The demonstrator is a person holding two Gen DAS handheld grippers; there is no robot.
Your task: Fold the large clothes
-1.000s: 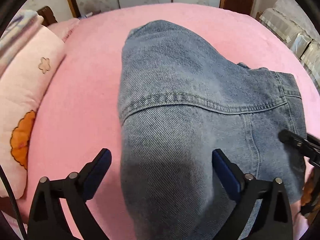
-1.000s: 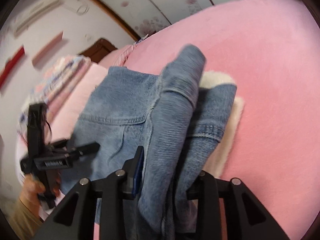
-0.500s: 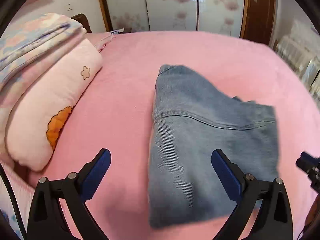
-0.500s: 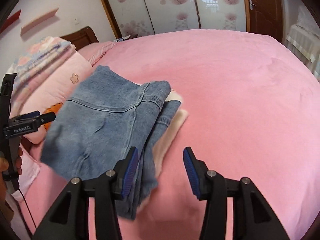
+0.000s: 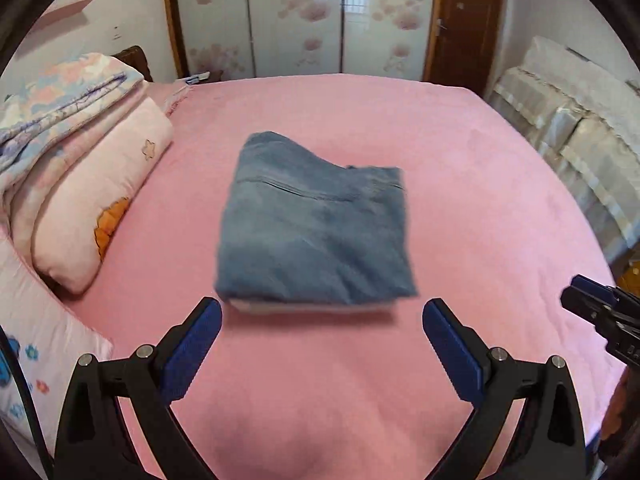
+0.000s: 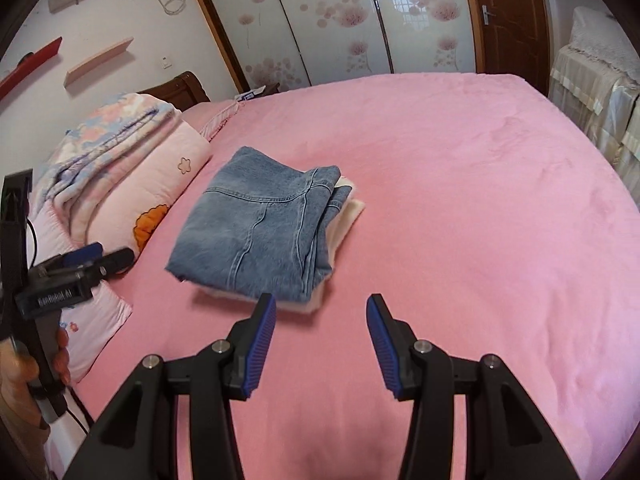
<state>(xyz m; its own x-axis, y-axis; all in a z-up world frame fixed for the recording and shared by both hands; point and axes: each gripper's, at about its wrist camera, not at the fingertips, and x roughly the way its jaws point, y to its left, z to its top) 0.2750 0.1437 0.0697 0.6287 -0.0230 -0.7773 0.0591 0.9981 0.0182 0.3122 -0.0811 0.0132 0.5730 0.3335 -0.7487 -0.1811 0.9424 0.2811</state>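
Note:
A folded blue denim garment (image 5: 316, 228) lies on the pink bed (image 5: 460, 184), resting on a folded cream garment whose edge shows beneath it (image 6: 344, 216). The denim also shows in the right wrist view (image 6: 260, 232). My left gripper (image 5: 322, 316) is open and empty, held back just short of the denim's near edge. My right gripper (image 6: 322, 316) is open and empty, just short of the pile's near right corner. Each gripper shows at the edge of the other's view: the right one (image 5: 600, 312), the left one (image 6: 72, 268).
A pink pillow with a flower print (image 5: 100, 200) and a folded floral quilt (image 5: 60, 108) lie along the bed's left side. Wardrobe doors (image 5: 300, 20) stand behind the bed. Covered furniture (image 5: 568, 120) stands to the right.
My right gripper has let go of the denim and both grippers have pulled back from it. The denim now lies folded flat on the cream garment.

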